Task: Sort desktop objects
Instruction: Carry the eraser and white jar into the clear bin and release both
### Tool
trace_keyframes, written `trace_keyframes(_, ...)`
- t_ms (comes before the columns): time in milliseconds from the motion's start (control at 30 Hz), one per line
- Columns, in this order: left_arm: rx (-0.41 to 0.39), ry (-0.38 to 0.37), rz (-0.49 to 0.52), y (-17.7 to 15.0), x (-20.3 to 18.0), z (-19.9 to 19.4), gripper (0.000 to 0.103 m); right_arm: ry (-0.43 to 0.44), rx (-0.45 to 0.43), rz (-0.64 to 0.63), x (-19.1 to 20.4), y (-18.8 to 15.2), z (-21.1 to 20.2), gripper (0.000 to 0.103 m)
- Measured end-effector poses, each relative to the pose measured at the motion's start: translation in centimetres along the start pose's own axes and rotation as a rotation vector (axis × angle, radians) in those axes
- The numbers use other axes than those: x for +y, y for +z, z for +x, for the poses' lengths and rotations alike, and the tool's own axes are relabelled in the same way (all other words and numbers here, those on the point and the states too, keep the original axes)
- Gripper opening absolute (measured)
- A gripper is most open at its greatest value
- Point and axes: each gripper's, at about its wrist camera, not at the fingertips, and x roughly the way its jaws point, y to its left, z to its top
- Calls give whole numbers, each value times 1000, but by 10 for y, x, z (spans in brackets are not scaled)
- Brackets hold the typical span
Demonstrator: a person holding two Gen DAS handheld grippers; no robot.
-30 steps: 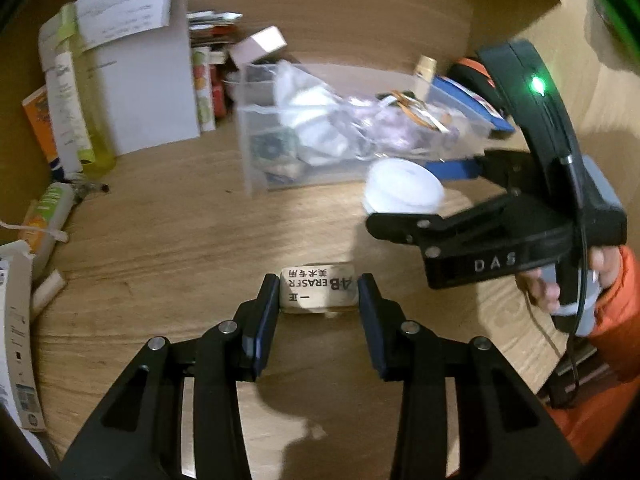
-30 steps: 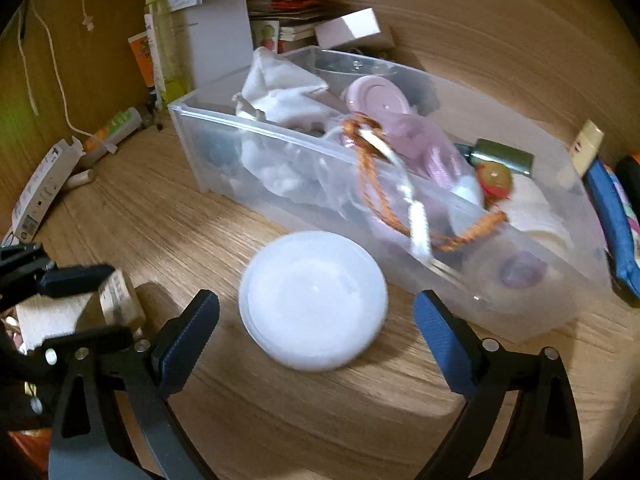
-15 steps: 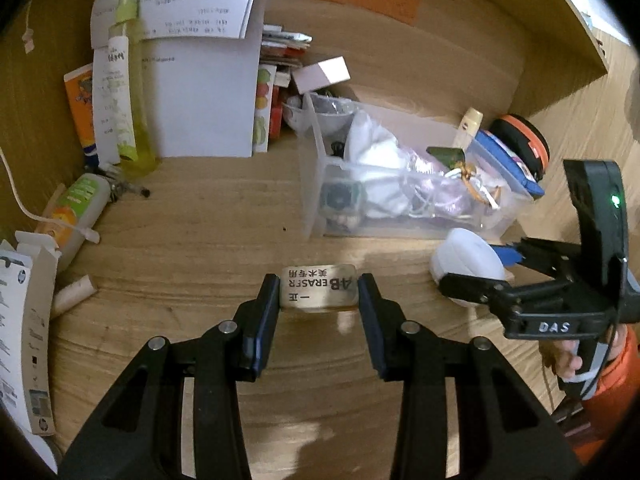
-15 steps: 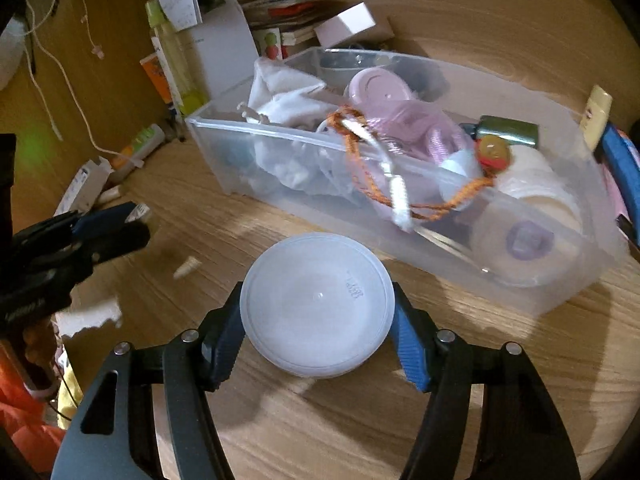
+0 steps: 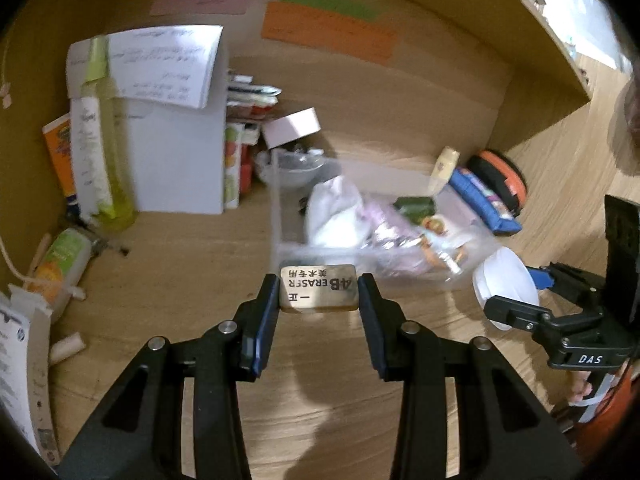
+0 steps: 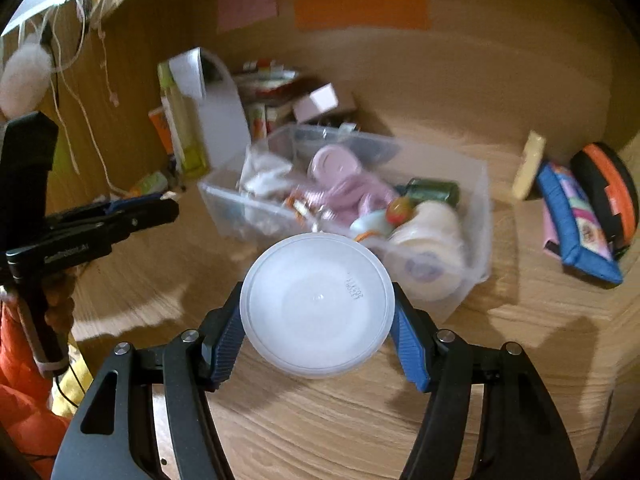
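Observation:
My left gripper [image 5: 318, 290] is shut on a tan eraser [image 5: 318, 288] printed "4B ERASER" and holds it above the wooden desk, just in front of the clear plastic bin [image 5: 380, 232]. My right gripper [image 6: 316, 312] is shut on a round white plastic lid [image 6: 318, 308] and holds it raised in front of the same bin [image 6: 472, 216]. The bin is full of small items. The right gripper with the lid [image 5: 506, 288] shows at the right of the left wrist view. The left gripper [image 6: 160, 208] shows at the left of the right wrist view.
A white paper stand [image 5: 176, 152], a yellow-green bottle [image 5: 96, 152] and books [image 5: 236, 160] stand at the back left. Tubes [image 5: 60, 264] and a box [image 5: 20, 368] lie at the left. A blue pouch [image 6: 572, 224] and an orange-black case [image 6: 608, 192] lie right of the bin.
Both grippers have risen from the desk and pulled back. The right gripper closed on the white lid and lifted it. The left gripper lifted the eraser.

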Motion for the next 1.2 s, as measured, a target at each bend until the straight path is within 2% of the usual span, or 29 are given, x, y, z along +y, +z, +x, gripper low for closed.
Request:
trace_keyframes(267, -41, -56, 14, 22, -21, 5, 39, -26, -49, 37, -20, 16, -8, 63)
trace_keyframes(467, -72, -40, 61, 40, -29, 16, 39, -55, -74, 42, -30, 30, 0, 63)
trace_keyframes(833, -73, -3, 57, 70, -14, 37, 39, -37, -88, 69, -40, 56, 27, 63)
trace_keyframes(967, -68, 2, 47, 78, -9, 48, 39, -35, -54, 59, -39, 62, 47, 62)
trace_keyframes(1200, -2, 15, 35, 77, -3, 83, 39, -37, -16, 40, -35, 75, 78, 62)
